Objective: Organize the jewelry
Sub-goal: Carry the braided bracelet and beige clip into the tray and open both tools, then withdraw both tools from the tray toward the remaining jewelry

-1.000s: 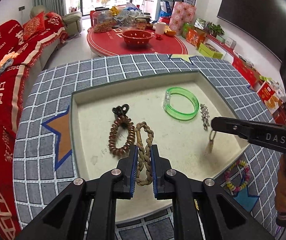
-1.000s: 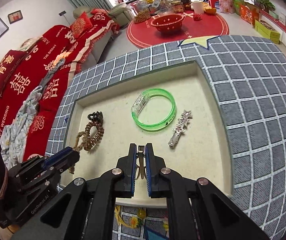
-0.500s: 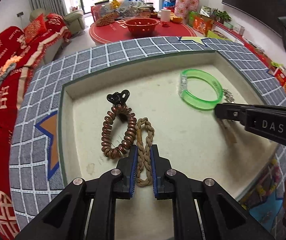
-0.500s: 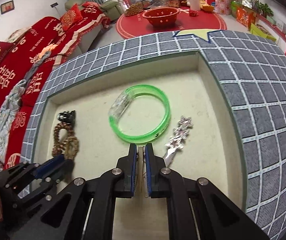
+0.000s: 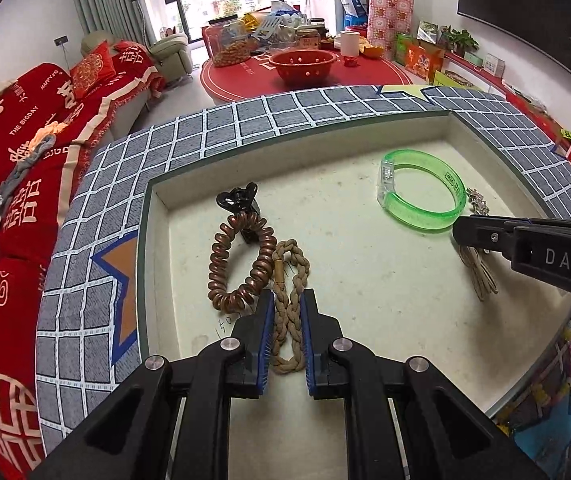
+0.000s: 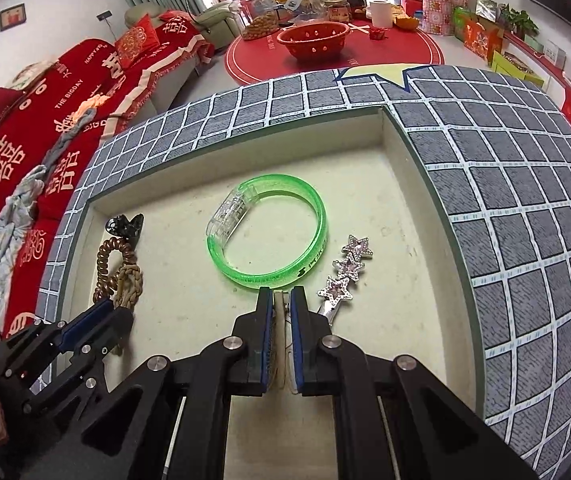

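a shallow cream tray [image 5: 349, 128] is set on a grey checked cloth [image 5: 97, 248]. within it, a translucent green bangle [image 6: 309, 256] with a clear clasp is laid near the middle, a coiled brown spiral band [image 5: 221, 264] and black claw clip [image 5: 237, 199] toward its left wall, a star-studded silver hair clip [image 6: 345, 270] beside the bangle. a tan braided cord loop [image 5: 290, 280] is clamped by the left gripper [image 5: 287, 300] — touching the spiral band. a thin pale string bracelet [image 5: 479, 276] is pinched in the right gripper [image 6: 281, 300].
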`<state>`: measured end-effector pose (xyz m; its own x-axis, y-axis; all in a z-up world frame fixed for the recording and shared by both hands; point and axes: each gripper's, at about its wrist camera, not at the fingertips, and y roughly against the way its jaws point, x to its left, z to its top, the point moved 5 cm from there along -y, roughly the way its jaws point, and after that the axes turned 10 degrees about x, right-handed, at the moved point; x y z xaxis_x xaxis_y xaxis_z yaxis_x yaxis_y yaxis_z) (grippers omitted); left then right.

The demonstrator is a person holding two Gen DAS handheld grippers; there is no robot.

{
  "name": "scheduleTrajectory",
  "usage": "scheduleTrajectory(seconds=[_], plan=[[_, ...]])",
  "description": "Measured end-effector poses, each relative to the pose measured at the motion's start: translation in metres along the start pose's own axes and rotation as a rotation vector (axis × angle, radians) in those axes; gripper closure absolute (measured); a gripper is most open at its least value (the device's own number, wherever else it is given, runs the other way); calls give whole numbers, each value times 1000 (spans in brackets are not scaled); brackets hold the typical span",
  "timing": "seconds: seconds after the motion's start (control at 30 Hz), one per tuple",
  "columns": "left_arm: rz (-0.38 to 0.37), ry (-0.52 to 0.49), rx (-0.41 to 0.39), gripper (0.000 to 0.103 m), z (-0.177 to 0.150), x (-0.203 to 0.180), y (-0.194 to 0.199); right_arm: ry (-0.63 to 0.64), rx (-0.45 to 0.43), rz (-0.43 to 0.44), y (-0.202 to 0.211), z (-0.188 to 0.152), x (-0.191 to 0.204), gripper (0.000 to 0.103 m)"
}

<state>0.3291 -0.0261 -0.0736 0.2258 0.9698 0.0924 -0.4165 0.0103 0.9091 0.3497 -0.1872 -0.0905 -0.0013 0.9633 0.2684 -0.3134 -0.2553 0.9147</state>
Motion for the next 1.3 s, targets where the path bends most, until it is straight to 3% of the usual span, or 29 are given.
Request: scheduleTrajectory(seconds=[0.1, 0.17, 0.23, 0.27, 0.6, 0.63, 0.67, 0.7, 0.77, 0.97, 1.1, 1.3], plan=[[7, 15, -12, 77, 0, 2, 5, -11, -6, 28, 5, 0, -1, 92], [5, 25, -24, 77, 0, 3, 10, -25, -20, 65, 11, 0, -2, 85], [-6, 26, -30, 77, -1, 3, 15, -45, -36, 98, 18, -1, -3, 58], [-6, 26, -34, 76, -2, 3, 17, -51, -45, 106, 21, -2, -2, 52], [-2, 48, -49, 73, -4, 9, 27, -45, -75, 126, 42, -8, 4, 50], [-1, 52, -52, 60, -5, 10, 28, -44, -77, 126, 44, -10, 4, 49], [1, 59, -58, 14, -5, 11, 30, -43, -80, 125, 46, -11, 4, 49], [13, 82, -86, 0, -6, 14, 36, -41, -83, 123, 48, -13, 4, 47], [20, 98, -144, 0, -7, 17, 47, -33, -91, 112, 52, -15, 4, 45], [31, 104, -148, 0, -8, 23, 61, -18, -119, 104, 69, -20, 4, 39], [1, 119, -141, 0, -15, 27, 67, -1, -157, 108, 85, -25, 7, 21], [-39, 91, -137, 0, -32, 21, 80, 24, -210, 111, 110, -38, 12, 16]])
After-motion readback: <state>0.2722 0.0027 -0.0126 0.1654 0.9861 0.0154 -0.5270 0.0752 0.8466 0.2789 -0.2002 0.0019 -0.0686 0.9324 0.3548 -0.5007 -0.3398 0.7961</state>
